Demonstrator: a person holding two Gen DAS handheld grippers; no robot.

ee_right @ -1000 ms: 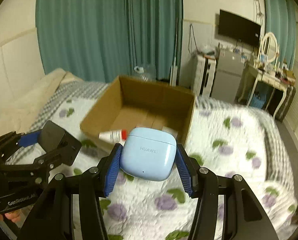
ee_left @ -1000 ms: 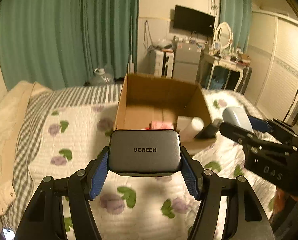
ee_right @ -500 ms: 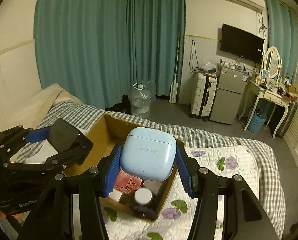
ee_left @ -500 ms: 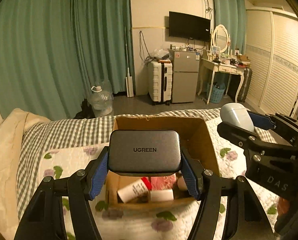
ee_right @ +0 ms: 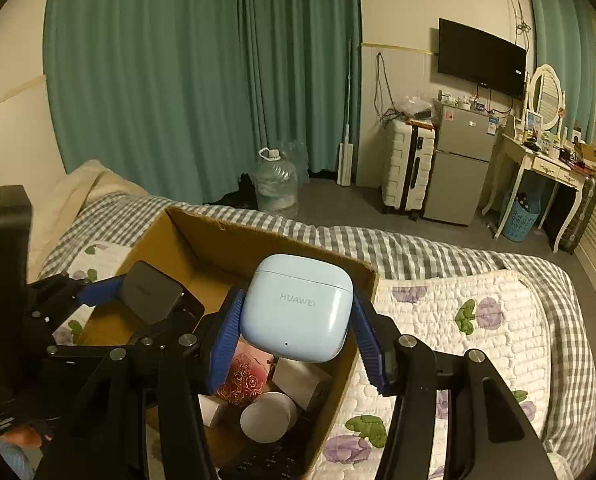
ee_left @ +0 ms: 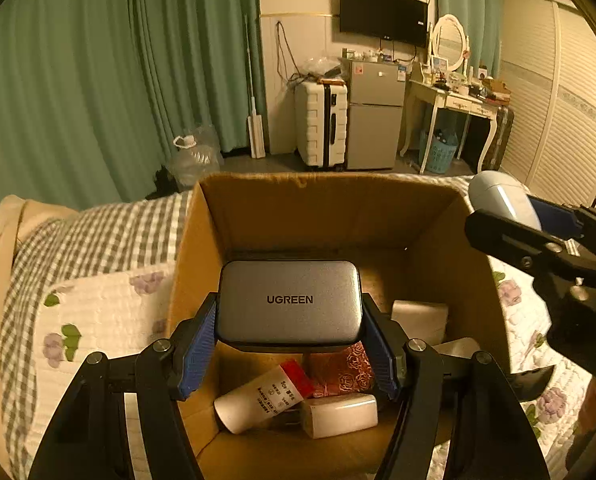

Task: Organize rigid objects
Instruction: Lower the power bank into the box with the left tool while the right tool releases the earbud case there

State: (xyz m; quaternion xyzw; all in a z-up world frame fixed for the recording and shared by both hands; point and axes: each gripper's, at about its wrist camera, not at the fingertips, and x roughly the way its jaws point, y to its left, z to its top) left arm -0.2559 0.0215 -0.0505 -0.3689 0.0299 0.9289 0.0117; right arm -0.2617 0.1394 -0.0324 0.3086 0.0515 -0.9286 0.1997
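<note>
My left gripper [ee_left: 289, 344] is shut on a grey UGREEN charger [ee_left: 289, 305] and holds it over the open cardboard box [ee_left: 329, 204]. My right gripper [ee_right: 296, 346] is shut on a light blue HUAWEI earbud case [ee_right: 298, 307], held above the box's right wall [ee_right: 337, 380]. The earbud case also shows in the left wrist view [ee_left: 497, 196], and the charger in the right wrist view [ee_right: 150, 292]. In the box lie a white tube with a red cap [ee_left: 258, 398], a white block [ee_left: 339, 416], a red rose-patterned packet [ee_left: 341, 372] and a round white lid [ee_right: 268, 416].
The box stands on a bed with a floral quilt [ee_right: 477, 320] and a checked blanket [ee_left: 98, 232]. Beyond the bed are green curtains [ee_left: 118, 80], a water jug [ee_right: 277, 184], a white suitcase [ee_left: 321, 124], a small fridge [ee_left: 373, 116] and a dressing table [ee_left: 453, 100].
Both grippers have moved forward and down toward the box with their objects still held. The charger now hangs inside the box's opening, and the earbud case is over its right wall.
</note>
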